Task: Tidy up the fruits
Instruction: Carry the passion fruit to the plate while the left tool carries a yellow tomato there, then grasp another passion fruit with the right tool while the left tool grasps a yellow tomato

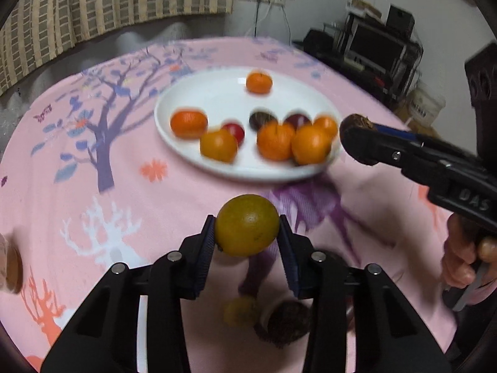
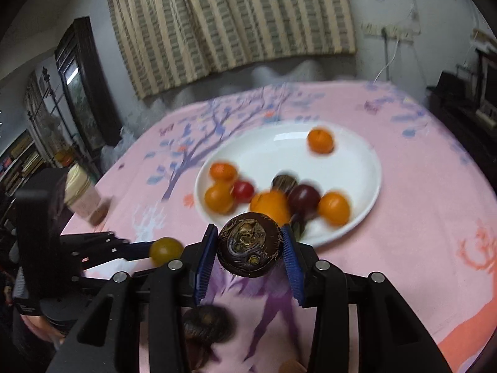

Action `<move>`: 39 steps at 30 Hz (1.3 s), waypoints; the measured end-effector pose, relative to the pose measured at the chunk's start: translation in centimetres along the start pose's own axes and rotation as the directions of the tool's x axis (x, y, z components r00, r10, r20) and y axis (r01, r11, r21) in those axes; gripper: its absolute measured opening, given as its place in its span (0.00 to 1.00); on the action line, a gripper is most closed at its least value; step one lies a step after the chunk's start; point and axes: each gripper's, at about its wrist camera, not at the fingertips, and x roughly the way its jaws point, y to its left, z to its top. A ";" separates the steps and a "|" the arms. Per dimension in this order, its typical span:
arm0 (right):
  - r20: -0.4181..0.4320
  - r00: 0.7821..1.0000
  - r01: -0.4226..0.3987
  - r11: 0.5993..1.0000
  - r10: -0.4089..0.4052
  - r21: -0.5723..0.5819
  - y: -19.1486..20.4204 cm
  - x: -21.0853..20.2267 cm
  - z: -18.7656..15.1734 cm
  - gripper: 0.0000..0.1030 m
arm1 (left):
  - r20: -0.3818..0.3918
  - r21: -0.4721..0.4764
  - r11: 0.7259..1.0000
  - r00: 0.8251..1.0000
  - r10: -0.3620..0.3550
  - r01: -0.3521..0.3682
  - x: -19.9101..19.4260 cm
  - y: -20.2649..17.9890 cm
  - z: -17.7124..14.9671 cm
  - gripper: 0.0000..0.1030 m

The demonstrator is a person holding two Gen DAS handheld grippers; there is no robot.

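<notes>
**Both grippers loaded, heading for the plate**

Yellow-green citrus [image 1: 247, 224] sits clamped betw. the left gripper [image 1: 248, 233] fingers, held above the pink cloth [image 1: 174, 192], short of the plate [image 1: 217, 99]. It's near round, so no real long axis; a pale dimple faces the cam, slightly right of centre. Blue pads press its left & right sides.

Dark brown bulb [image 2: 250, 245], water-chestnut-like, is clamped in the right gripper [image 2: 250, 248], just at the plate's near rim as seen from its own wrist cam. Squat and flattened; short axis runs roughly toward the cam, w/ the rough crown end facing the lens. Pads grip it on the rim, left & right.

Step, as I judge it: carry phase, both pieces lifted and en route to the plate, which already holds sev. oranges [image 1: 275, 141], a red fruit [image 1: 235, 131] and dark ones [image 1: 261, 119], bunched on the near half. Far half mostly bare save one orange.

Next move prob. calls for: go over the rim, pick a bare patch, lower, then part the fingers. The round citrus may roll, so set it low, maybe against neighbours. Grippers are close to each other, so stagger them.

More pieces lie on the cloth under the grippers, blurred; a jar [image 2: 81, 193] stands off to the left.
</notes>
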 end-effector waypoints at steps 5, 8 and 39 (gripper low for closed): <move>0.082 0.993 0.080 0.995 -0.084 0.051 -2.9 2.1 4.0 0.41 | 0.068 -0.035 0.999 0.997 0.023 -0.021 2.0 0.7 6.2 0.38; 0.069 0.993 0.090 0.993 -0.096 0.075 -4.8 4.6 5.2 0.41 | 0.059 -0.057 0.998 0.997 0.042 -0.039 5.1 1.3 8.9 0.38; -0.320 0.932 -0.166 0.985 0.171 0.044 2.9 3.0 -6.2 0.54 | 0.092 -0.290 0.925 0.955 0.282 -0.245 -4.4 6.7 -2.7 0.95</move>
